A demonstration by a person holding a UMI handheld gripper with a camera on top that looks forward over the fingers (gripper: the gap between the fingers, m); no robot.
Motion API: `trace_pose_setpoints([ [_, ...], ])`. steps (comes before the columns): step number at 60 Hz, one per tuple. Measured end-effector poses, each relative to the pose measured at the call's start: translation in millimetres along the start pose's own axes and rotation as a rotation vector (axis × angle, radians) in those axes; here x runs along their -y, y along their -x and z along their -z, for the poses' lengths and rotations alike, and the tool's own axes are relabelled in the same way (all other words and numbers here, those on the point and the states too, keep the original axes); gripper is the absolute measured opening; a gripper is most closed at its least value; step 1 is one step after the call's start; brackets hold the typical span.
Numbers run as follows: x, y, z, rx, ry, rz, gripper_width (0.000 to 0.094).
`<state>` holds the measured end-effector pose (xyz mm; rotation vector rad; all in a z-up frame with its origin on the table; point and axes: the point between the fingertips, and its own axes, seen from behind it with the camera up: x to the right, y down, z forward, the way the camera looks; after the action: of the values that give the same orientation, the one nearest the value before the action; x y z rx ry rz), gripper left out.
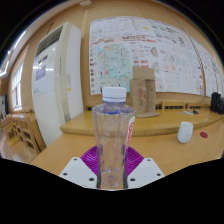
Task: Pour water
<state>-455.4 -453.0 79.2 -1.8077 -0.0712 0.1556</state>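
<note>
Clear plastic water bottle (113,135) sits upright between the gripper (112,165) fingers, long axis vertical, white screw cap (115,93) pointing up. Ribbed transparent cylinder, a pale label band around the upper body, liquid level hard to read. The magenta pads (93,158) press in on both sides of the lower body, so the gripper is clenched on the bottle. Below is a tan wooden table (175,152), smooth and matte. On it, far right, a small white cup (185,132) and a red flat item (204,133). Behind the bottle, a brown cardboard box (144,92); far left, a tall white air conditioner (53,80); charts on the wall (140,48).
</note>
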Motion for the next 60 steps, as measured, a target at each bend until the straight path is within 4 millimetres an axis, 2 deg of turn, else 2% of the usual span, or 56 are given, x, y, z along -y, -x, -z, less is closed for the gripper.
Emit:
trace_pose_setpoints([
  [6, 51.7, -3.0, 0.9, 0.070, -0.059, -0.076, 0.0288],
  [15, 137.0, -26.5, -9.4, 0.227, -0.150, -0.313, 0.0288],
  [19, 171.7, -50.1, -18.8, 0.318, -0.185, -0.452, 0.0288],
  [24, 210.3, -66.8, -27.1, 0.461, -0.203, -0.690, 0.0287],
  [32, 244.4, -127.0, -44.1, 0.661, -0.221, -1.135, 0.0287],
  [37, 242.6, -175.7, -62.6, 0.716, -0.239, -1.380, 0.0287],
  [46, 209.2, -240.9, -99.8, 0.718, -0.247, -1.752, 0.0286],
  [49, 193.6, -256.0, -109.6, 0.717, -0.246, -1.858, 0.0286],
  [50, 190.6, -256.2, -103.6, 0.695, -0.246, -1.892, 0.0285],
  [52, 180.2, -270.1, -115.9, 0.695, -0.243, -1.954, 0.0285],
  [57, 160.3, -289.4, -127.4, 0.677, -0.250, -2.057, 0.0286],
  [60, 151.7, -292.9, -123.0, 0.669, -0.256, -2.082, 0.0287],
])
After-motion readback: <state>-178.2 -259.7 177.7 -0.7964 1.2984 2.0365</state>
